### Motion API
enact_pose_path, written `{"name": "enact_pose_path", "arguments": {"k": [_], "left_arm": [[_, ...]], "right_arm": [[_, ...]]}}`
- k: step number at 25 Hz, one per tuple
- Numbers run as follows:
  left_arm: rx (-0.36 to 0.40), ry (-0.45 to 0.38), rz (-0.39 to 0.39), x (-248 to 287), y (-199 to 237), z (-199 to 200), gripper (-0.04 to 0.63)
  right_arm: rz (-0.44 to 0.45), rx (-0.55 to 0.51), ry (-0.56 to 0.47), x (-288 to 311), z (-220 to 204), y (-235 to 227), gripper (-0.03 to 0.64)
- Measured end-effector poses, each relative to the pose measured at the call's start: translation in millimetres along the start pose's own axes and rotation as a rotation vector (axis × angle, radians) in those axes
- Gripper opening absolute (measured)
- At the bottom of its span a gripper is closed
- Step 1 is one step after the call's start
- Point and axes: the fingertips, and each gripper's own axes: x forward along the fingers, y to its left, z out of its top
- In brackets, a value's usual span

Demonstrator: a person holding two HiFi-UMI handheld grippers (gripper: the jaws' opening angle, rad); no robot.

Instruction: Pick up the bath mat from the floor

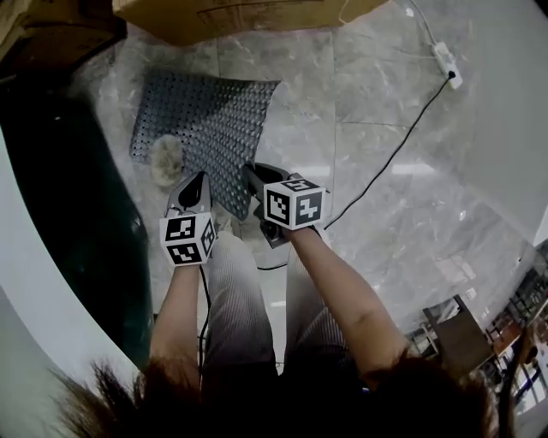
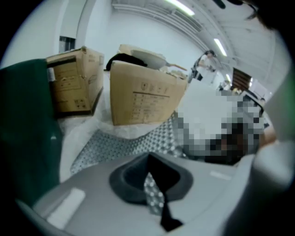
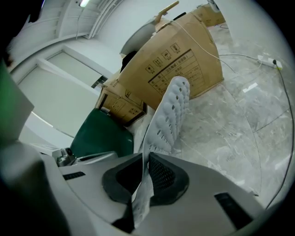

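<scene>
Head view: one bath mat (image 1: 205,120); left gripper (image 1: 200,181), right gripper (image 1: 254,177) fingers (image 3: 163,177) clenched on it.

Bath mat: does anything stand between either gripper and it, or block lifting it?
Nothing visible does. The left gripper and right gripper are both shut on the bath mat at its near edge. The cardboard box sits past its far edge, apart from it.
</scene>
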Motion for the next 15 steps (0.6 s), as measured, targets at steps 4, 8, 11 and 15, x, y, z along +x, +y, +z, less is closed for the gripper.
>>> {"name": "enact_pose_path", "arguments": {"k": [4,8,11,15], "left_arm": [[-0.036,-0.036,0.039,-32.4,11.1,23.4,0.008],[-0.081,-0.073,0.078,-61.8,23.6,42.0,0.008],[-0.094,-0.085,0.088,-83.2,25.6,50.5,0.008],[-0.107,-0.1,0.091,-114.8,24.9,62.3,0.008]], "right_arm": [[0.015,-0.024,0.002,-9.5,17.4,38.6,0.014],[0.028,-0.072,-0.002,-20.9,38.8,72.4,0.014],[0.04,-0.095,-0.008,-32.3,51.3,96.3,0.014],[0.049,-0.106,-0.01,-49.3,61.6,127.9,0.014]]}}
